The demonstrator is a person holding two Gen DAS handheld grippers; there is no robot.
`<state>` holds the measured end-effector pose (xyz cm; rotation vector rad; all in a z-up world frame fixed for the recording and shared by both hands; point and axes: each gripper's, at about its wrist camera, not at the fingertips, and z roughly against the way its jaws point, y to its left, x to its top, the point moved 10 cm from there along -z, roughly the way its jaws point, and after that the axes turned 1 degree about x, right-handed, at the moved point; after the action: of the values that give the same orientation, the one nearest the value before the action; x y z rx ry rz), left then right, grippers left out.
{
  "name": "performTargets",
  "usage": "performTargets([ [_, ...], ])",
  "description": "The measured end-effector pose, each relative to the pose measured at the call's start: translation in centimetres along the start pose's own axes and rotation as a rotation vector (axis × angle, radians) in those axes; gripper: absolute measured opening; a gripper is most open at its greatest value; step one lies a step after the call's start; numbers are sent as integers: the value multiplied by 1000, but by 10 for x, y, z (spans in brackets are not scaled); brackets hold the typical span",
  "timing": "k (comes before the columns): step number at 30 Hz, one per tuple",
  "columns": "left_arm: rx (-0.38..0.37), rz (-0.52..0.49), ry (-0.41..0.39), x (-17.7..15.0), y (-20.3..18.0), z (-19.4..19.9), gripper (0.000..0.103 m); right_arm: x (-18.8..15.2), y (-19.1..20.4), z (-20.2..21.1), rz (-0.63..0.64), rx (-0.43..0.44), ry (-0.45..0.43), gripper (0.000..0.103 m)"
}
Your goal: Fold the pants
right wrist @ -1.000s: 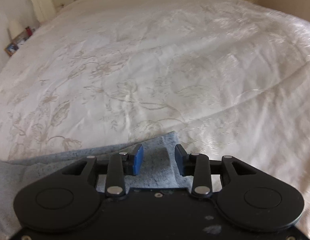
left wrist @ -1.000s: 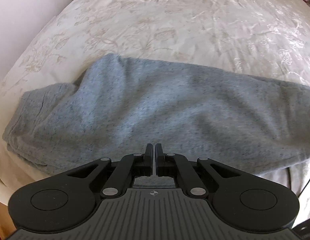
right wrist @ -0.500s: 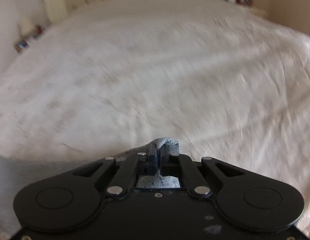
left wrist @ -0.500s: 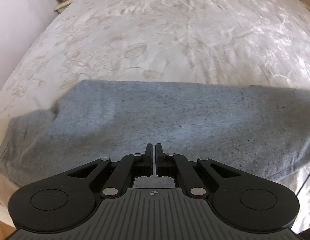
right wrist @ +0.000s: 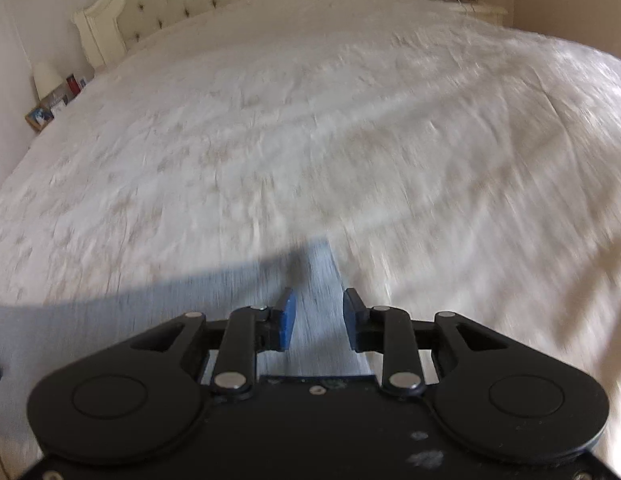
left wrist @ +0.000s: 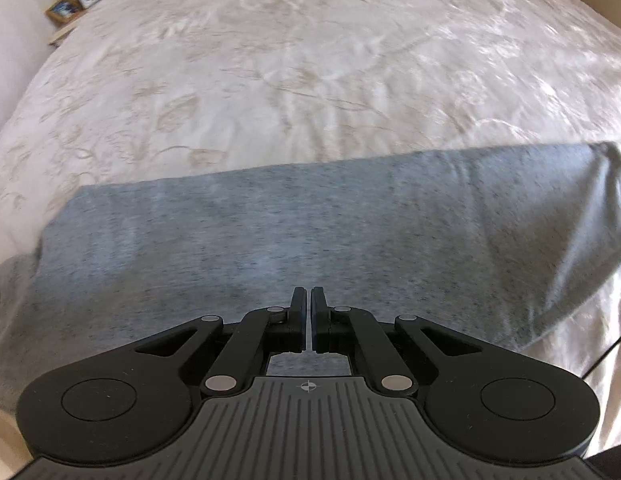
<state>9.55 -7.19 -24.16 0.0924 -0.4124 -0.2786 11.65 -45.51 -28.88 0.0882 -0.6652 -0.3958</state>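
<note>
Grey fabric runs between your right claw (right wrist: pixel 317 316) tips, but the blue pads (right wrist: pixel 288 318) stand clear of it: half a second ago they were pinched shut on a raised tuft, and now the jaws are opening and the cloth lies flat under them. Read that as a release, so the corner you carried is probably set down. The view is badly smeared, so I can't tell how neatly the edge landed.

Your left claw (left wrist: pixel 308 312) is closed, as it was a second ago; the tips sit over the cloth, and I can't tell whether it pinches any cloth.

The pants (left wrist: pixel 270 248) lie across the near part of the bed (left wrist: pixel 310 80) as one smooth grey band with a straight far edge. A second ago the left end showed a bunched, rumpled lobe; that is now mostly flattened. The right end hangs or slopes off in a fold.

Judgement: one fold looks done. Check edge alignment before you start another.
</note>
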Motion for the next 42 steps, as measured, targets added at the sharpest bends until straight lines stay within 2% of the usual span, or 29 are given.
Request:
performTargets([
  [5, -12, -51, 21, -4, -12, -10, 4, -42, -5, 13, -52, -14, 58, 29],
  [8, -15, -67, 20, -6, -15, -8, 4, -45, -6, 8, -161, 2, 55, 29],
  [11, -16, -74, 19, -7, -16, -4, 4, -44, -8, -5, -313, 28, 89, 29],
  [14, -18, -82, 13, -7, -19, 2, 4, -43, -10, -16, -409, 20, 119, 29],
  [15, -18, -84, 11, -7, -19, 3, 4, -43, -10, -19, -423, 9, 130, 8],
  [19, -20, -73, 0, -4, -22, 9, 4, -38, 0, -8, -325, -34, 99, 5],
  [21, -27, -64, 3, -2, -25, 9, 4, -49, -5, -6, -292, -73, 130, 6],
  [23, -26, -69, 0, 0, -26, 10, 4, -62, -11, -15, -313, -78, 171, 9],
  [24, -25, -66, -6, 2, -27, 12, 4, -61, -11, -14, -314, -60, 158, 17],
  [27, -35, -54, -7, 4, -29, 14, 4, -46, -10, 7, -276, -2, 56, 50],
  [29, -36, -53, -6, 4, -30, 14, 4, -42, -15, 13, -241, 15, 35, 50],
  [34, -28, -53, 3, 4, -31, 17, 4, -45, -27, -10, -231, 62, 132, 55],
  [42, -12, -16, 20, 4, -23, 19, 4, -34, -26, -56, -253, 217, 168, 62],
])
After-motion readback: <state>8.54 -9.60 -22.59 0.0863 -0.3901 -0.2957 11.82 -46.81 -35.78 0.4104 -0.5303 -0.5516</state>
